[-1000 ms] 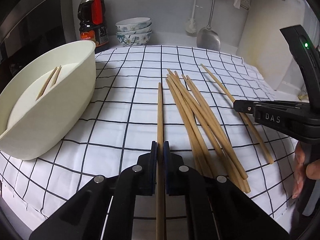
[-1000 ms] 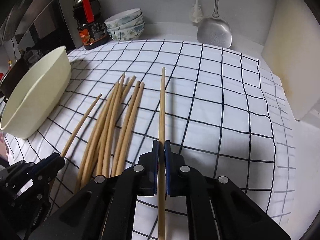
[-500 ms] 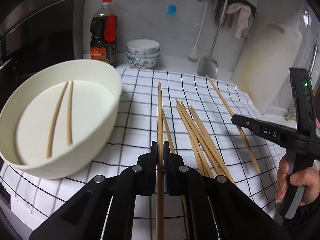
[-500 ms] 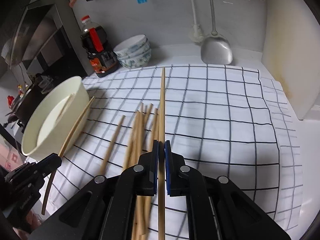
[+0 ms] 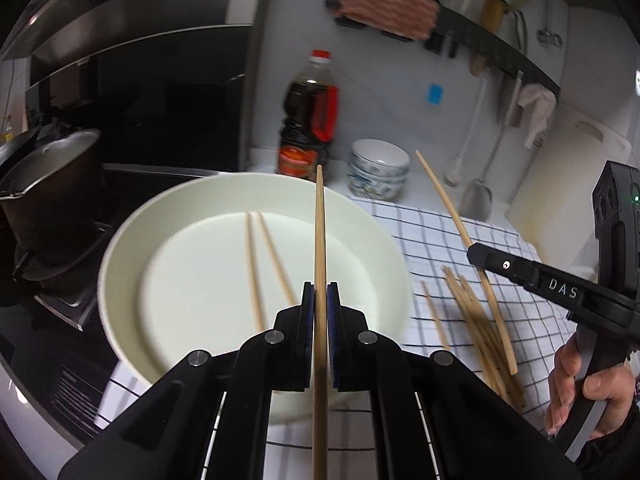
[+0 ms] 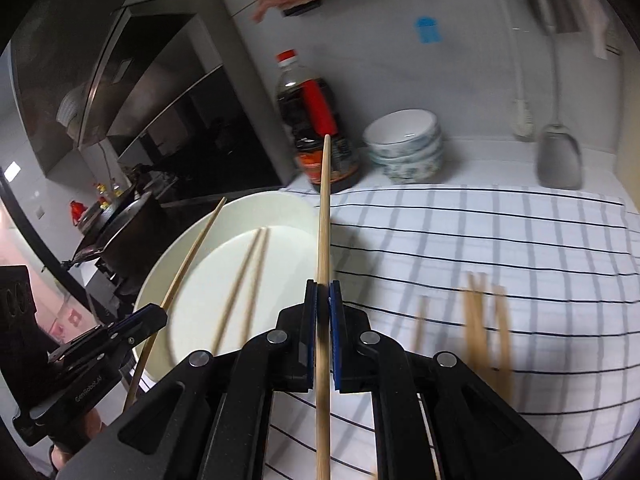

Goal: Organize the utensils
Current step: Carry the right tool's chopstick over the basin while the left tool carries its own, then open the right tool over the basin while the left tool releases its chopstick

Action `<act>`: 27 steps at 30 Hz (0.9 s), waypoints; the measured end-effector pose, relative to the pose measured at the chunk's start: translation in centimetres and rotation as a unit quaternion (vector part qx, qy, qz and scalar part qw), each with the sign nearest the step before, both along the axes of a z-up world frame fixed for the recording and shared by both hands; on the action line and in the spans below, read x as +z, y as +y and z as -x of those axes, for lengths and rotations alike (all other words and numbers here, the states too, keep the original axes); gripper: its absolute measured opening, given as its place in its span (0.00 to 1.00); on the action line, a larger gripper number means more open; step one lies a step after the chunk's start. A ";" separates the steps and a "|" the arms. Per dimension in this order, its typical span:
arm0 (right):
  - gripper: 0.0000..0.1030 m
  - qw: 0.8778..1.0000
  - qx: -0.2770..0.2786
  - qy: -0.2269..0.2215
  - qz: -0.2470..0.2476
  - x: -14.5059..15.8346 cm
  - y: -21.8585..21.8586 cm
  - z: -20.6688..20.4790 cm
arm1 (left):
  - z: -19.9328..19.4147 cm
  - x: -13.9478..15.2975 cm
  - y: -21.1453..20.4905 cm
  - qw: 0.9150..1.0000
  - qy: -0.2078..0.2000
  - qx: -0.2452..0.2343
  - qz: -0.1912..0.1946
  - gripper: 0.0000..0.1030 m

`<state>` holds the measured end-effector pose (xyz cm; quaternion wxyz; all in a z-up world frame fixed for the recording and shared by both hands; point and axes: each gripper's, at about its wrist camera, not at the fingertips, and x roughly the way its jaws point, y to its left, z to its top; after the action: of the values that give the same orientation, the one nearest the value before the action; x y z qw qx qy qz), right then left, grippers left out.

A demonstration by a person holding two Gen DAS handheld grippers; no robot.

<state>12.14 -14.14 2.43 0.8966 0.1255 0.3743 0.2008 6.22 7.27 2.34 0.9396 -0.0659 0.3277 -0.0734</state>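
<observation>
A: What do we have in the left hand-held gripper (image 5: 320, 304)?

B: Its jaws are closed tight on a chopstick (image 5: 319, 240), which runs straight away from us over the cream bowl (image 5: 120, 248). Two loose chopsticks (image 5: 264, 264) lie side by side on the bowl's floor, just left of the held one.

A: And our right hand-held gripper (image 6: 323, 308)?

B: Also clamped on a single chopstick, the right-hand chopstick (image 6: 324, 240). It points to the far side, crossing the right edge of the bowl, its tip in front of the dark sauce bottle (image 6: 316, 120).

A: Where are the rest?

B: The pile of chopsticks (image 6: 484, 320) lies on the checked cloth (image 6: 480, 240) covering the desk, to the right of the bowl and near us, blurred in the right wrist view. Stacked small bowls (image 6: 408, 148) stand at the far edge, right of the bottle.
</observation>
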 end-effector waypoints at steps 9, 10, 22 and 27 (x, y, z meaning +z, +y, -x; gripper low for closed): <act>0.06 0.999 0.032 0.025 0.016 -0.8 8.2 -3.9 | -3.1 -1.6 6.1 0.999 0.027 0.031 0.015 0.07; 0.06 0.999 0.036 0.027 0.022 -1.0 8.8 -4.1 | -3.5 -1.9 6.4 0.999 0.031 0.031 0.016 0.07; 0.16 0.995 0.048 0.060 0.060 -3.3 11.7 -5.8 | -5.5 -3.9 6.9 0.998 0.063 0.025 0.016 0.07; 0.26 0.996 0.037 0.040 0.067 -2.4 11.1 -5.2 | -4.8 -3.3 7.7 0.998 0.046 0.049 0.018 0.62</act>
<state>17.35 -3.07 0.06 0.8793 0.0594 0.4267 0.2029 10.98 14.93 -0.98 0.9248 -0.1024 0.3652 -0.0300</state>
